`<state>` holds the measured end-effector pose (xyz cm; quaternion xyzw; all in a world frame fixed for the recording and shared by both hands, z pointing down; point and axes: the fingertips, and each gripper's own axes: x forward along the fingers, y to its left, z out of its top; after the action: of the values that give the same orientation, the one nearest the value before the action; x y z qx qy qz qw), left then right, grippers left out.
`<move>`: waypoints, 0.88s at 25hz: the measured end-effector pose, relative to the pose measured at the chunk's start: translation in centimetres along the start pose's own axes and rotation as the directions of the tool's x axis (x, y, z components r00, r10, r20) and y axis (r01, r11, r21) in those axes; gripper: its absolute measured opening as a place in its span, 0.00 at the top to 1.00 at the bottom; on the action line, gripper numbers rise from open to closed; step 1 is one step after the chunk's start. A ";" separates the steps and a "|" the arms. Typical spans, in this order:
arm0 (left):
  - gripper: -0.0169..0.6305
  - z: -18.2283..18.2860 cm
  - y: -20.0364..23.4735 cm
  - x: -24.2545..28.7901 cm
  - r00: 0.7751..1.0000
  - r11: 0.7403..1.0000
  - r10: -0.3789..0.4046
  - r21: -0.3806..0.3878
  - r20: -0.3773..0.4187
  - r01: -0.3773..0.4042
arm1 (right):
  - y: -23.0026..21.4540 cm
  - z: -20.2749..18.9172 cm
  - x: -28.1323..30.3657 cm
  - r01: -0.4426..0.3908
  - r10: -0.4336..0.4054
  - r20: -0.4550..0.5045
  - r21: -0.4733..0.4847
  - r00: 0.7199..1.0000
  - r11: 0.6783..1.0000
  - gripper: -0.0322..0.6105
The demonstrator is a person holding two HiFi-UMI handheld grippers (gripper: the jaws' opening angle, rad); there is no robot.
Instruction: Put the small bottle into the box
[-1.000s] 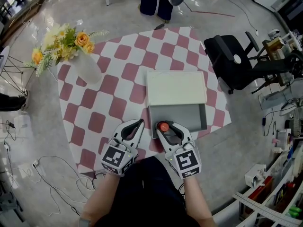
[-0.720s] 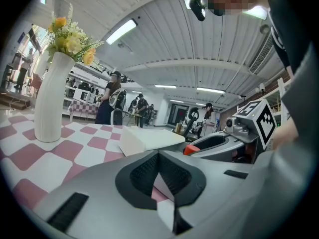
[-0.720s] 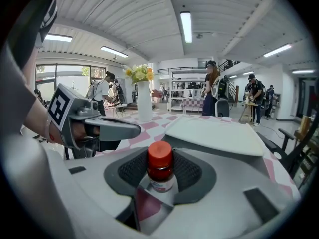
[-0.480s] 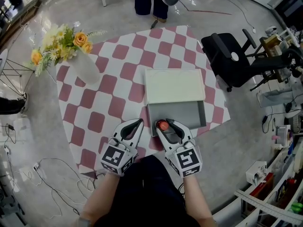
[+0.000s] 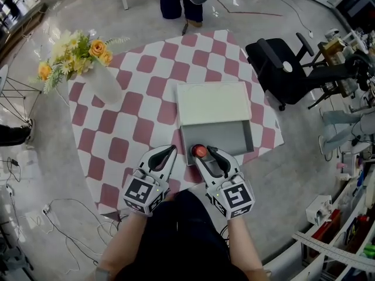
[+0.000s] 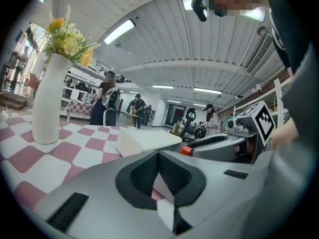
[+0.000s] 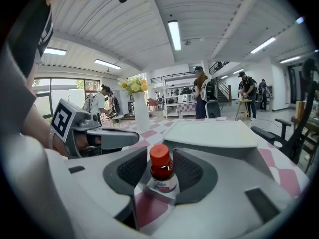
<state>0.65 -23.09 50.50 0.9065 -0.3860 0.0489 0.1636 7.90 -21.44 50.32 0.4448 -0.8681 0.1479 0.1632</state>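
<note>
- Fingers [image 7: 192,171] of the right gripper [image 7: 161,156] stood apart and had just been opening. The small bottle [image 7: 162,176] stood between them, with a thin gap to the pad on each side.
- Fingers [image 6: 144,176] of the left gripper [image 6: 158,154] were together at the tips, with nothing between them.
- On the bottle's white label [image 7: 164,184] there was some print — red and blue marks, too small to read.
- Each gripper carried a cube [image 5: 235,199] with black-and-white square markers and no words.
- From the head view only the red cap [image 5: 200,151] could be seen, at the near left corner of the grey box [image 5: 231,136]. The body was hidden below the cap.
- Whether the base stood inside the box or on the checked cloth [image 5: 135,116] just before it, I could not tell. The right gripper view showed pink and white cloth under the jaws.
- The bottle's long axis was upright — cap on top.
- A white lid [image 5: 214,103] lay flat at the far edge of the box, touching it.
</note>
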 end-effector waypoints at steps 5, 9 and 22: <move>0.96 0.4 -0.3 -0.3 1.000 1.000 -0.011 -0.003 0.007 0.011 | -0.4 0.1 -1.2 0.023 -0.026 0.040 0.065 0.999 0.998 0.68; 0.96 0.6 -0.8 -0.4 1.000 1.000 -0.026 0.007 0.012 0.026 | -1.2 0.4 -2.5 0.067 -0.078 0.083 0.126 0.994 0.990 0.77; 0.96 3.0 -2.4 -1.3 0.998 0.998 -0.047 0.041 0.052 0.045 | -1.9 2.3 -6.7 0.142 -0.168 0.172 0.151 0.971 0.978 0.94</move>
<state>1.31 -21.64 46.72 0.9193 -0.3680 0.0289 0.1366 12.75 -18.56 45.73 0.5333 -0.8298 0.1524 0.0622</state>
